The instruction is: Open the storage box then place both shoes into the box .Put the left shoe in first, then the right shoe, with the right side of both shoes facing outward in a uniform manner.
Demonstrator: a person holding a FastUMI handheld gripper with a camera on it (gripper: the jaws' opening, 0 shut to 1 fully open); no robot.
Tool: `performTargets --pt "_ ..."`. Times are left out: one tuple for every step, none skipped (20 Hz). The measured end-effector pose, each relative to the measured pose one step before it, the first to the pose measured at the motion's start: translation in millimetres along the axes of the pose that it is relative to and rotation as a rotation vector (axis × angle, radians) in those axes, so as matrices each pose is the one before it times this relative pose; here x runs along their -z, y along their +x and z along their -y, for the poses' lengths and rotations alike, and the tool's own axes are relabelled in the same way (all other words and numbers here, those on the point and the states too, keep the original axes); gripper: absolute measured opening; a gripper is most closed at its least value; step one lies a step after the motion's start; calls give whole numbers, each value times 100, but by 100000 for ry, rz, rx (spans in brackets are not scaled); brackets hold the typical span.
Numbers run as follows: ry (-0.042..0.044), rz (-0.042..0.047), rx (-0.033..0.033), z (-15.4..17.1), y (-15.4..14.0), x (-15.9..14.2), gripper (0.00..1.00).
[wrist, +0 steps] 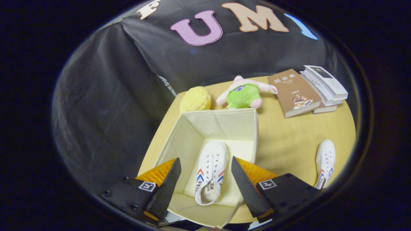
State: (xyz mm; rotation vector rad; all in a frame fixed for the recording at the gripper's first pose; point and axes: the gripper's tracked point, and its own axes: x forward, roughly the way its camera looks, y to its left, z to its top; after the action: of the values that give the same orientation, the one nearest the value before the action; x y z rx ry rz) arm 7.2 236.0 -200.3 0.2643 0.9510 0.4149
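One fisheye view rides the gripper (205,179) — looking steeply down, close above the box (221,123), wall at twelve o'clock.

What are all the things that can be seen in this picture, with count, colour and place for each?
storage box: one, cream, open, below the fingers
shoe in the box: one, white with red and blue stripes, on the box floor, between the fingers
shoe on the table: one, white, right of the box
plush toy: one, green and pink, behind the box
yellow ball: one, beside the toy
books: a small stack, brown and white, far right
table: one, light wood
gripper: one, fingers open above the box, holding nothing
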Motion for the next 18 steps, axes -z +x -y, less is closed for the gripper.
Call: performTargets --pt "72 1593 1204 1081 -835 -522 100" --pt "67 1046 1872 1281 -705 -232 100" --pt "-10 1140 2051 1408 -673 -374 100" --pt "457 722 1451 1361 -575 -272 100" --pt "919 692 881 1279 -613 -206 100" --pt "833 850 1278 1217 -681 -246 100" --pt "242 908 1734 1443 -730 -255 100" --pt "59 686 1935 1584 -468 -190 100" --pt "360 540 1648 1515 -472 -127 100" --pt "616 723 1315 1248 -508 -127 100" --pt "1050 388 1282 1372 -444 -94 100" --pt "1060 326 1170 1306 -415 16 100" --pt "828 333 1162 1239 798 172 100" --pt "426 348 1351 1287 -460 -83 100" --pt "-21 281 1303 1262 -404 -78 100" --pt "-130 288 1177 1158 -158 103 100" --pt "32 193 915 1132 -153 17 100" --pt "298 12 931 1065 -168 124 100"
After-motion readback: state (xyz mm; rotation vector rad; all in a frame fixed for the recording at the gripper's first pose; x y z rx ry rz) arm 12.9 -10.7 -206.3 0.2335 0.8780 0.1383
